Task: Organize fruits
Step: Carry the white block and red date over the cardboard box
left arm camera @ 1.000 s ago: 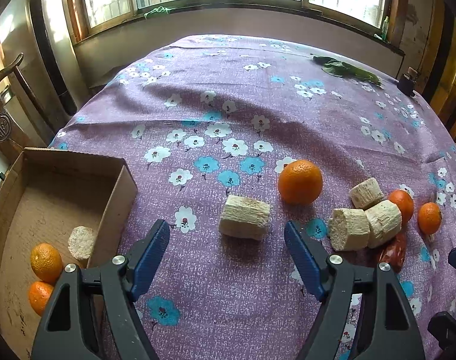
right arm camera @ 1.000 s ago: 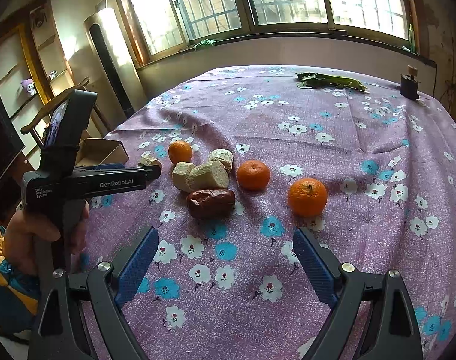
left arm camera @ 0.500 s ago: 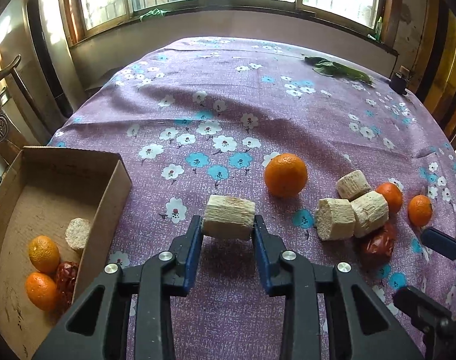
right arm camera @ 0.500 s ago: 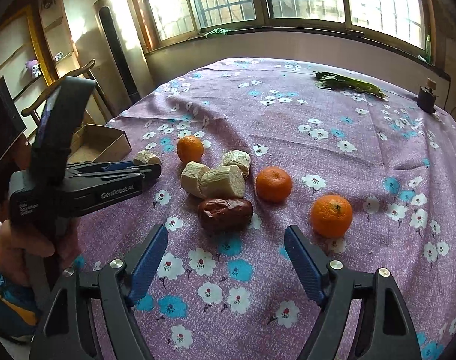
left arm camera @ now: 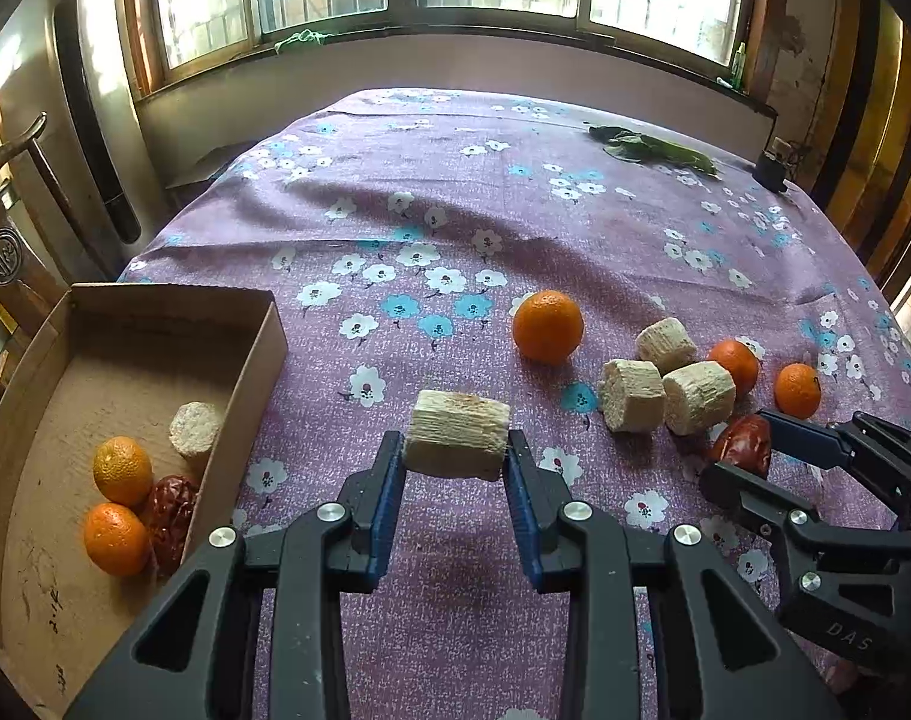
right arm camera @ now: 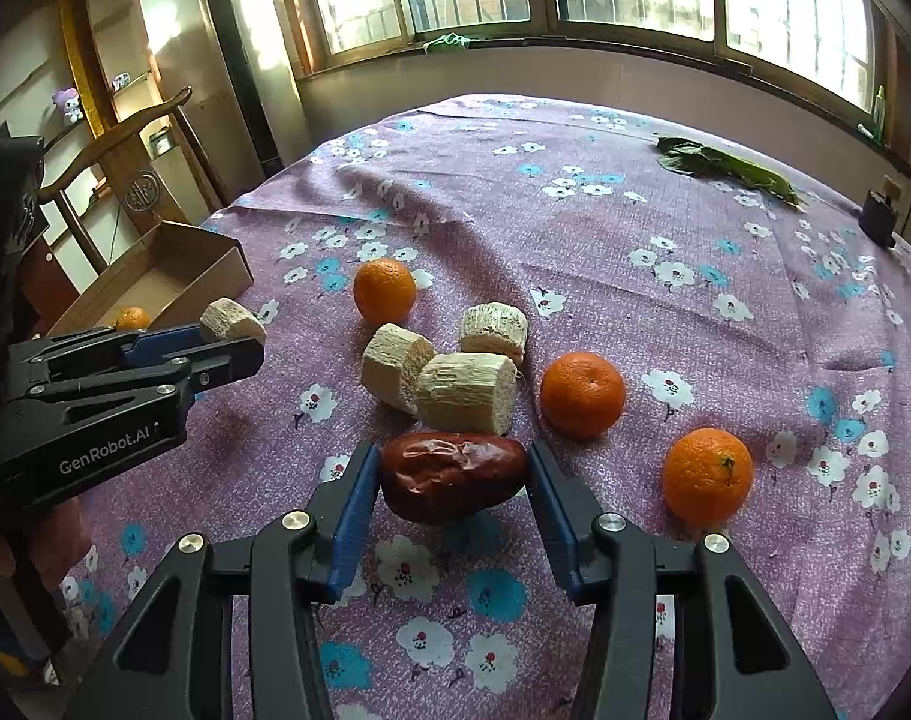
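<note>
I see cardboard box (left arm camera: pixel 263 354) near corner cut by frame edge, boxed date (left arm camera: pixel 170 510) half hidden behind oranges, right gripper (right arm camera: pixel 452 480) contact with red date (right arm camera: pixel 452 474) unclear.

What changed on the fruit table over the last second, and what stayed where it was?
The left gripper closed on the pale cob piece and lifted it off the cloth. The right gripper advanced and narrowed around the red date, fingers about touching its ends. The three oranges on the cloth, the other pale pieces and the box contents stayed put.
</note>
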Tool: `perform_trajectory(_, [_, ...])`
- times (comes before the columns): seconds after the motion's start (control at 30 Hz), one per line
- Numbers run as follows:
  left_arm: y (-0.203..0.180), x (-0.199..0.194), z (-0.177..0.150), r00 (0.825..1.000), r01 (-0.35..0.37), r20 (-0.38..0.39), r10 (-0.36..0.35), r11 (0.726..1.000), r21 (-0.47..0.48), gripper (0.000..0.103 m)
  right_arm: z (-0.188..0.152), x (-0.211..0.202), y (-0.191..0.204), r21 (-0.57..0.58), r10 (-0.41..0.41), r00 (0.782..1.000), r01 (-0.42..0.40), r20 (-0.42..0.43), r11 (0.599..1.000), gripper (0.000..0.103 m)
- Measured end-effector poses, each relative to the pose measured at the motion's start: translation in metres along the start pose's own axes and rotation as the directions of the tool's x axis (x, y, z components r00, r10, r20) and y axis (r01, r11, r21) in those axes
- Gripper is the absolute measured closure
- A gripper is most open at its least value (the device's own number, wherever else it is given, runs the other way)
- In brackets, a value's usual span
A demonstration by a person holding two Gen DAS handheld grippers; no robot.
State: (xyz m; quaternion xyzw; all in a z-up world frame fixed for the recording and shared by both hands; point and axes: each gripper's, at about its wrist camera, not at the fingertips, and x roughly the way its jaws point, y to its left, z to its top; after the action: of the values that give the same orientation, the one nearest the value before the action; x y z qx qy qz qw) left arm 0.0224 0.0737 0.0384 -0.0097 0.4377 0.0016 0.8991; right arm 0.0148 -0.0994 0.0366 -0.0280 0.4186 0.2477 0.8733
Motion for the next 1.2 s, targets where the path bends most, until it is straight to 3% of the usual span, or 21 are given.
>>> perform_trajectory(0.27, [0.005,-0.029,-0.009,0.999,-0.015,0.048,0.015,1.0,0.007,0.071,-0.009,-0.024,0.014,0.041,0.042,0.998,-0.044,0.047,0.998,0.049])
perform_trajectory(0.73, [0.039,-0.068,-0.031,0.99,-0.08,0.11,0.083,0.996,-0.029,0.071,-0.011,-0.037,0.068,-0.037,0.088,0.995,-0.087,0.056,0.996,0.049])
perform_trajectory(1.2, [0.118,-0.095,-0.046,0.979,-0.144,0.12,0.162,0.978,-0.149,0.071,0.004,-0.028,0.125,-0.138,0.149,0.988,-0.141,0.049,0.98,0.049])
